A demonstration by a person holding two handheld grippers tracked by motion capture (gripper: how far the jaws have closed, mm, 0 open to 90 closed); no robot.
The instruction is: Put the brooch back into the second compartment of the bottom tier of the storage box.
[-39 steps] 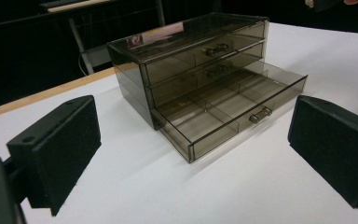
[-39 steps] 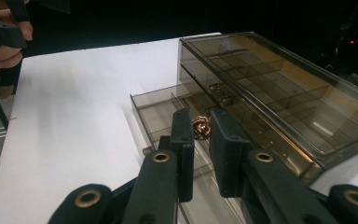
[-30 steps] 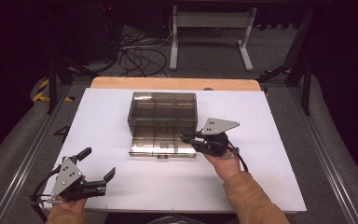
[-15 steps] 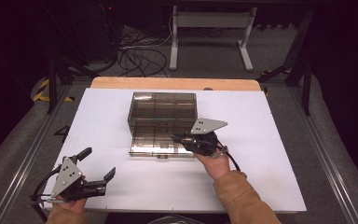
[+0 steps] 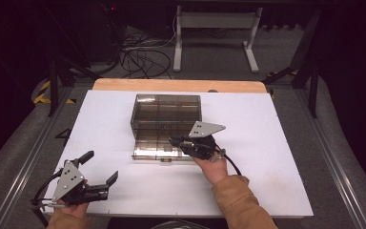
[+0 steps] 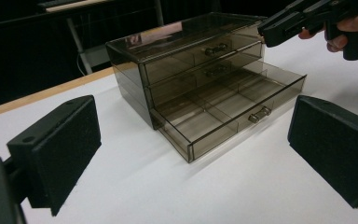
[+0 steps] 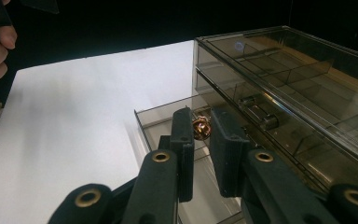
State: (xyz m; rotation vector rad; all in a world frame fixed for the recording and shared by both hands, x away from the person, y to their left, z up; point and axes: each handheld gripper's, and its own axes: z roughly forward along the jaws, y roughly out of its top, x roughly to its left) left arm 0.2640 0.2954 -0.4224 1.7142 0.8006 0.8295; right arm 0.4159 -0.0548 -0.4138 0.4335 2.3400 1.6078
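A small coppery ring-like trinket [image 7: 201, 128] sits pinched between the nearly closed jaws of the right tongs [image 7: 200, 133], held over the pulled-out bottom drawer [image 6: 233, 116] of the smoky plastic drawer box [image 5: 167, 125] mid-table [image 5: 276, 143]. The left tongs [image 5: 97, 169] rest wide open and empty near the table's front left corner.

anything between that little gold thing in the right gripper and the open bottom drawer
Nothing visible. The right gripper holds the small gold object just above the pulled-out bottom drawer, whose top is open. The left gripper is far off.
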